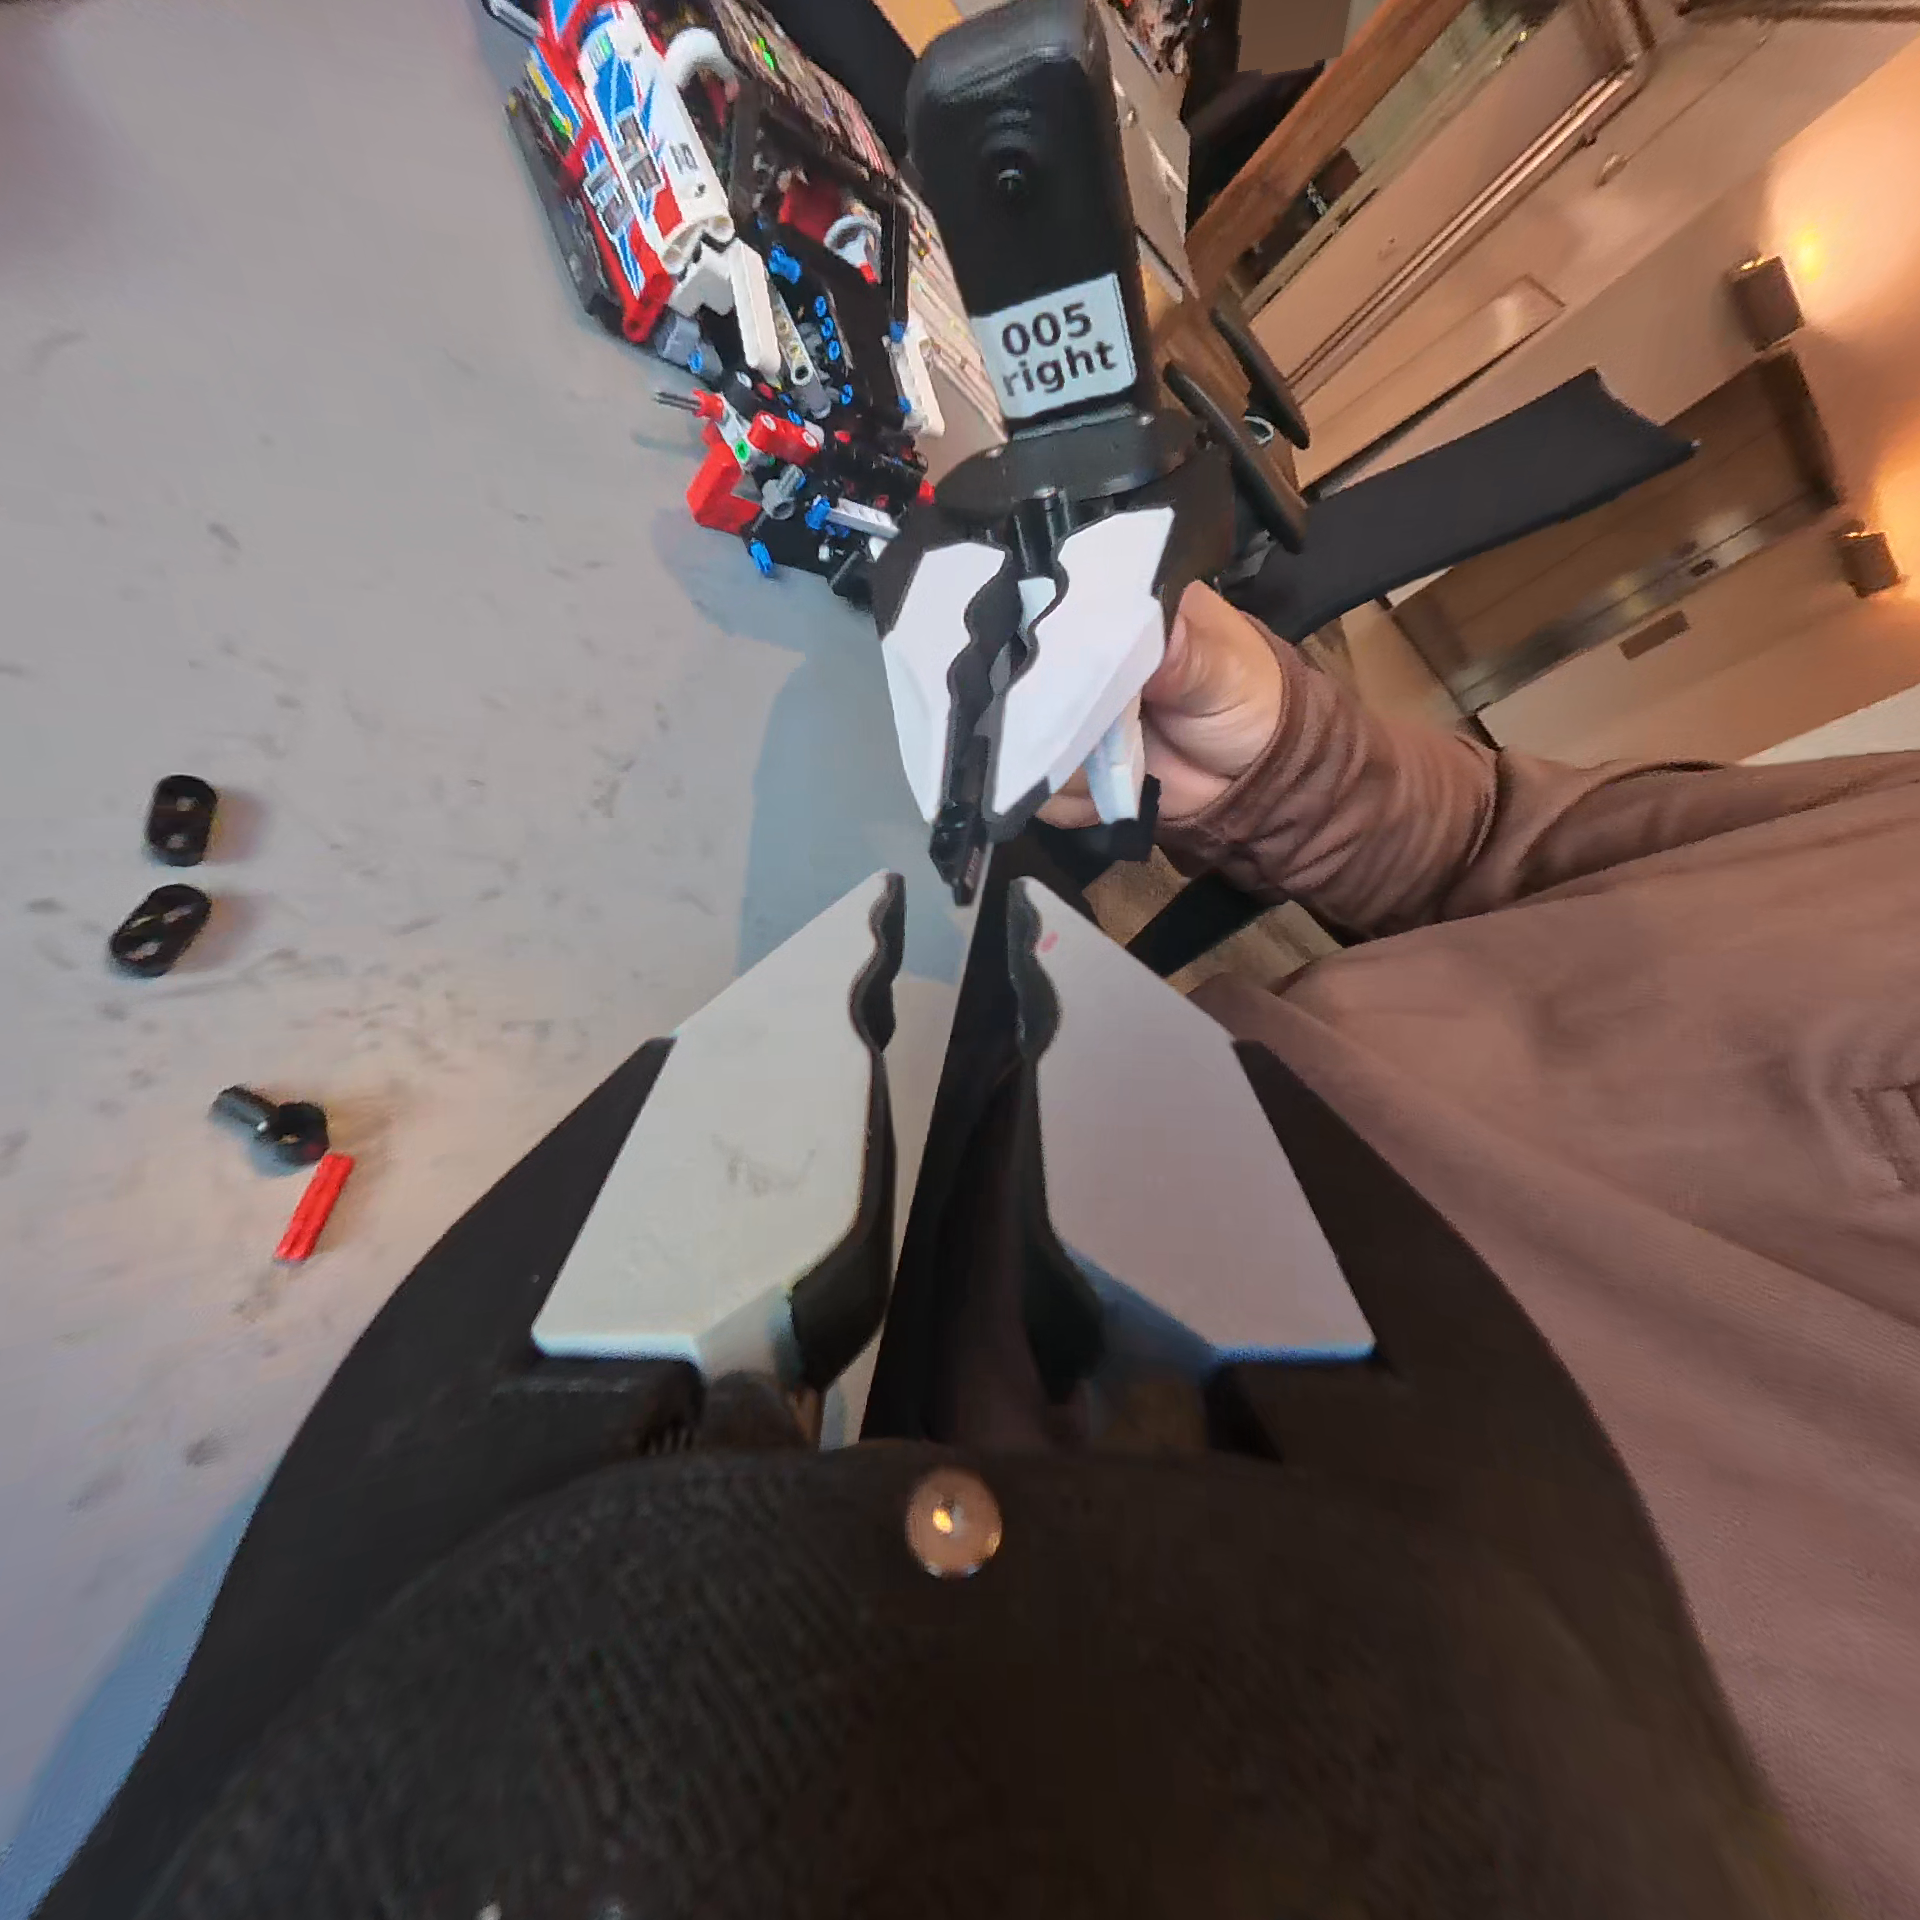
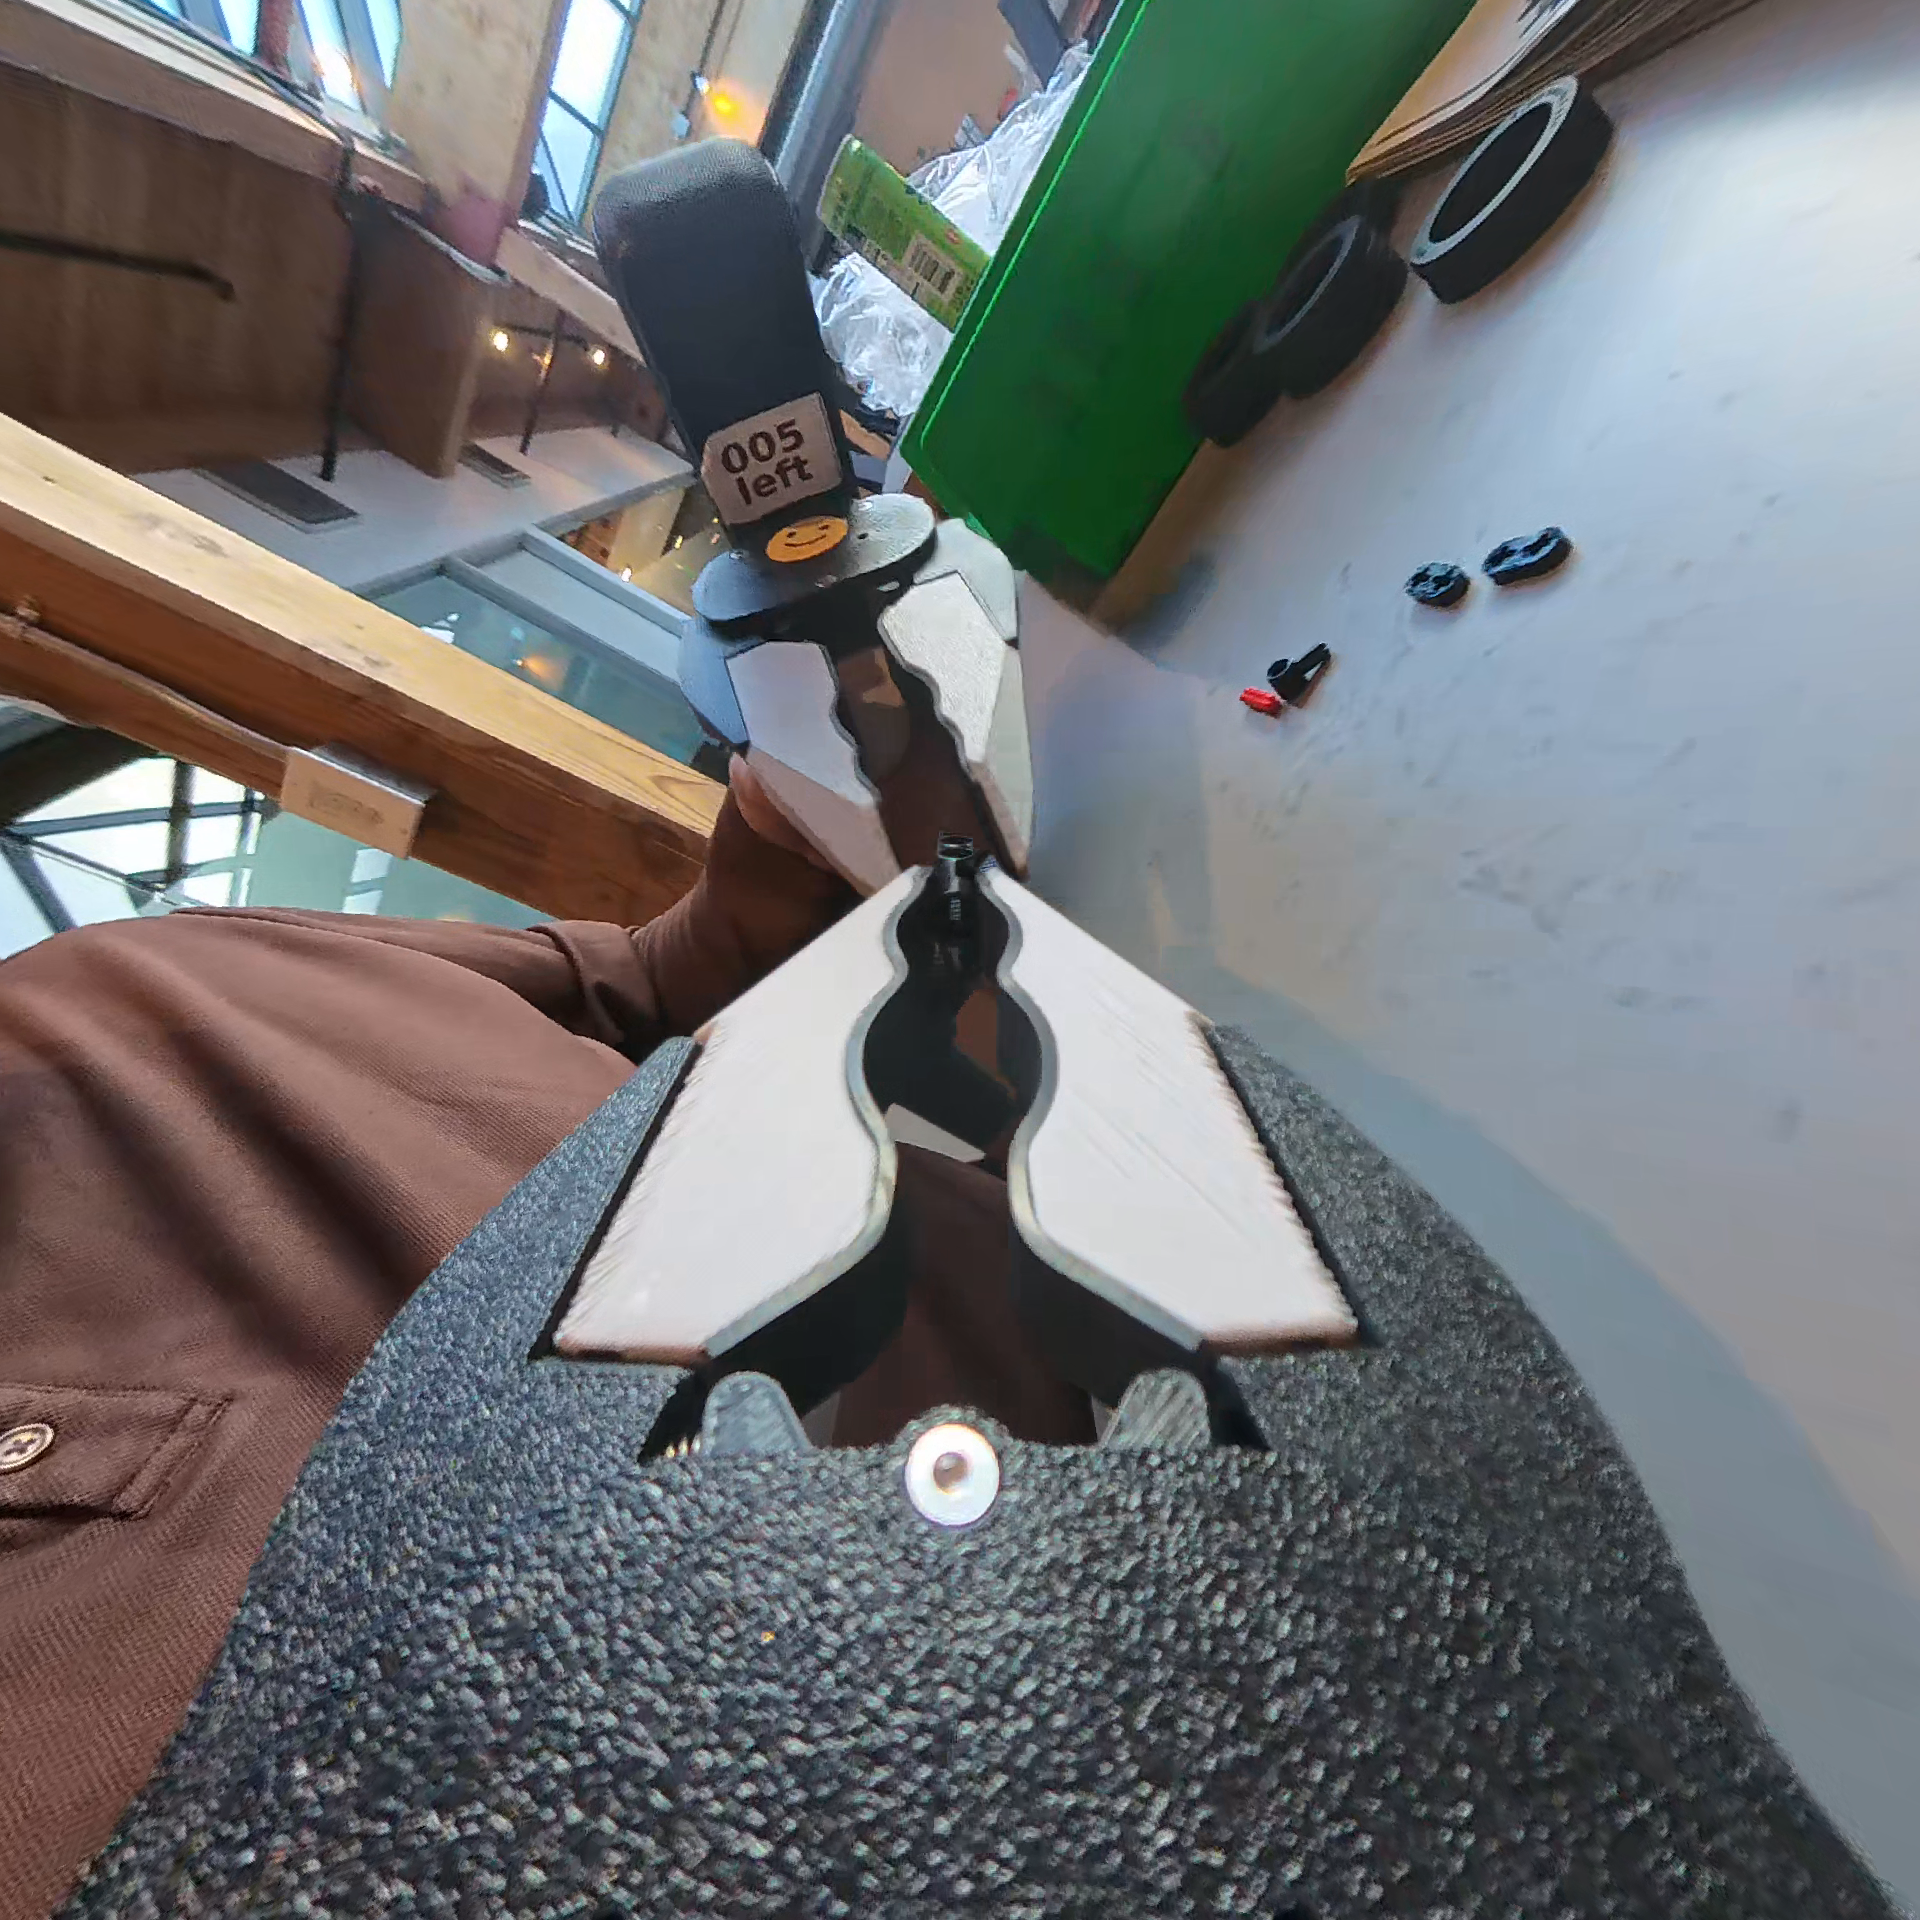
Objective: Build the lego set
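Note:
My right gripper (image 2: 953,878) is shut on a small black pin (image 2: 951,894), whose end sticks out past the fingertips. In the left wrist view the right gripper (image 1: 968,821) points down at my left gripper (image 1: 956,888) with the pin (image 1: 956,850) at its tip. My left gripper is open and empty, tip to tip with the right one, the pin's end just at its gap. It shows too in the right wrist view (image 2: 940,821). Both are held above the grey table's (image 1: 436,623) front edge. The red, white and black lego model (image 1: 727,270) lies at the back.
Loose on the table are two black two-hole connectors (image 1: 182,819) (image 1: 158,928), a black pin connector (image 1: 272,1122) and a short red axle (image 1: 312,1205). Black tyres (image 2: 1512,187) (image 2: 1320,301) and a green bin (image 2: 1132,281) stand farther off. A brown-sleeved person is close behind the grippers. My left and right fingertips are right by each other. The black pin connector (image 1: 272,1122) sits 10 cm or so from the ends of my left fingers.

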`<state>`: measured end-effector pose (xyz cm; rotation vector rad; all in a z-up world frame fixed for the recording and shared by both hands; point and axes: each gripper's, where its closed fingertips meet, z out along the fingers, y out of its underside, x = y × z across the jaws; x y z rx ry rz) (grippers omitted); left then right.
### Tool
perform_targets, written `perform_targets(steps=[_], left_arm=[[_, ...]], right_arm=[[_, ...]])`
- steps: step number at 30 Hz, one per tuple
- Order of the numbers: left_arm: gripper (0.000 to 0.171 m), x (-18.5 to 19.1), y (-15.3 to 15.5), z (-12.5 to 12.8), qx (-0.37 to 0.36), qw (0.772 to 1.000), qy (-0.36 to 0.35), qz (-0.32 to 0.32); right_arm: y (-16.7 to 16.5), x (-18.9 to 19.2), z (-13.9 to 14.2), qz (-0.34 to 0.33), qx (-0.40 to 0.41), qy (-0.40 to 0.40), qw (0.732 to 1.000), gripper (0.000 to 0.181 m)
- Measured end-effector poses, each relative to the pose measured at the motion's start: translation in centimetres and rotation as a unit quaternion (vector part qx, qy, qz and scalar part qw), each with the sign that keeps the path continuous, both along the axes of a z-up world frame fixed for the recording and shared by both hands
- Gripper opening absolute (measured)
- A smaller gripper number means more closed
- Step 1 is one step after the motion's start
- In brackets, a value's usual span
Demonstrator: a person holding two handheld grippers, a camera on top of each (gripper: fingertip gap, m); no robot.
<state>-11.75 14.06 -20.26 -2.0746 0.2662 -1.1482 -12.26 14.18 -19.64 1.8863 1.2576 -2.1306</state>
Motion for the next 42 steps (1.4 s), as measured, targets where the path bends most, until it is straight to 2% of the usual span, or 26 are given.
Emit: perform_targets(steps=[2,6,8,11,14,17,20,25,27,32,35,38,42], left_arm=[[0.006,0.6,0.1,-0.4,0.004,1.000,0.011,-0.003],[0.004,0.9,0.2,0.0,0.004,1.000,-0.019,-0.001],[0.004,0.8,0.1,-0.1,-0.004,0.999,-0.035,-0.002],[0.004,0.4,0.3,-0.8,-0.011,1.000,-0.016,0.003],[0.004,-0.1,0.6,-2.1,-0.017,0.999,0.028,0.006],[0.003,-1.2,1.2,-3.5,-0.024,0.997,0.079,0.014],[0.003,-1.9,1.6,-4.2,-0.036,0.995,0.088,0.011],[0.004,-1.9,1.6,-6.0,-0.067,0.991,0.118,-0.010],[0.004,-1.8,1.7,-6.4,-0.064,0.988,0.139,-0.015],[0.004,-2.1,2.3,-6.2,-0.080,0.991,0.108,-0.001],[0.005,-2.1,2.3,-6.2,-0.072,0.991,0.116,-0.001],[0.015,-2.4,2.5,-6.0,-0.055,0.989,0.134,0.014],[0.031,-3.3,2.6,-5.7,-0.038,0.987,0.152,0.038]], right_arm=[[-0.2,0.0,0.0,0.000,-0.001,0.001,1.000,0.008],[-0.1,0.3,0.1,-0.003,0.023,0.014,1.000,0.008],[-0.2,0.3,0.0,-0.002,0.054,0.015,0.998,0.009],[0.2,0.2,-1.0,-0.011,0.138,-0.005,0.990,0.009],[0.9,0.2,-2.4,-0.027,0.237,-0.036,0.970,0.011],[2.5,0.2,-4.0,-0.052,0.331,-0.073,0.939,0.010],[4.0,0.3,-4.7,-0.075,0.385,-0.092,0.915,0.008],[5.4,0.2,-4.3,-0.108,0.437,-0.080,0.889,0.015],[4.9,0.1,-4.5,-0.091,0.445,-0.077,0.888,0.019],[3.8,0.0,-5.4,-0.053,0.479,-0.077,0.873,0.019],[3.5,0.0,-5.9,-0.040,0.507,-0.082,0.857,0.019],[4.0,0.2,-6.7,-0.041,0.524,-0.106,0.844,0.019],[4.2,0.2,-6.7,-0.044,0.524,-0.109,0.844,0.019]])
